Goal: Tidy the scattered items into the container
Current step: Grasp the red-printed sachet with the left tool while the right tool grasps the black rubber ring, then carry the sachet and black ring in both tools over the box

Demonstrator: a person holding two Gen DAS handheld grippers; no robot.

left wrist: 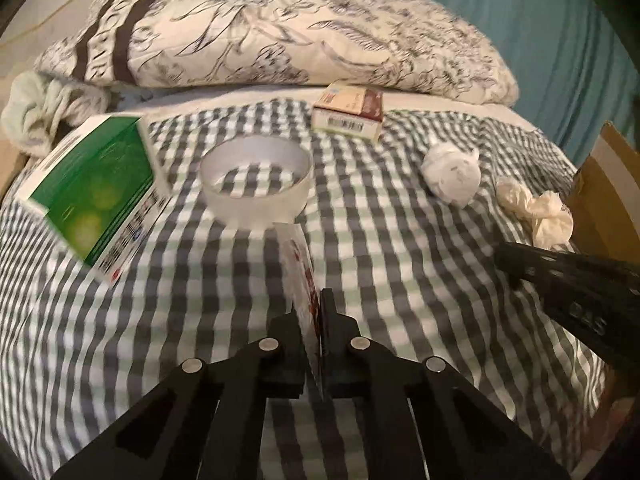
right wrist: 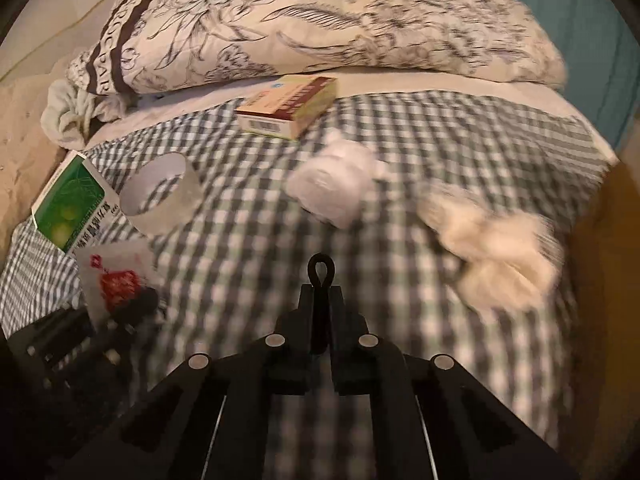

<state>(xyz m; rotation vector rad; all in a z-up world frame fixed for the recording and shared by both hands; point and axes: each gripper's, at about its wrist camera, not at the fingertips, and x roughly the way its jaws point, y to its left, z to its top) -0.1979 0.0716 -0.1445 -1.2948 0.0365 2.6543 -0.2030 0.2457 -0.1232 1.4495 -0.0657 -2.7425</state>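
Observation:
My left gripper (left wrist: 316, 308) is shut on a thin white card with red print (left wrist: 298, 268), held edge-on above the checked cloth; the card also shows in the right wrist view (right wrist: 116, 276). My right gripper (right wrist: 320, 292) is shut on a small black loop (right wrist: 320, 270). On the cloth lie a tape roll (left wrist: 256, 180), a green box (left wrist: 96, 188), a brown-and-cream box (left wrist: 348, 112), a white paper wad (left wrist: 452, 174) and a cream crumpled wad (left wrist: 536, 210). A cardboard box (left wrist: 608, 188) stands at the right edge.
A floral folded duvet (left wrist: 280, 28) lies along the back. A pale bunched cloth (left wrist: 36, 108) sits at the back left. A teal curtain (left wrist: 540, 24) hangs at the far right. The right gripper's arm (left wrist: 572, 280) reaches in from the right.

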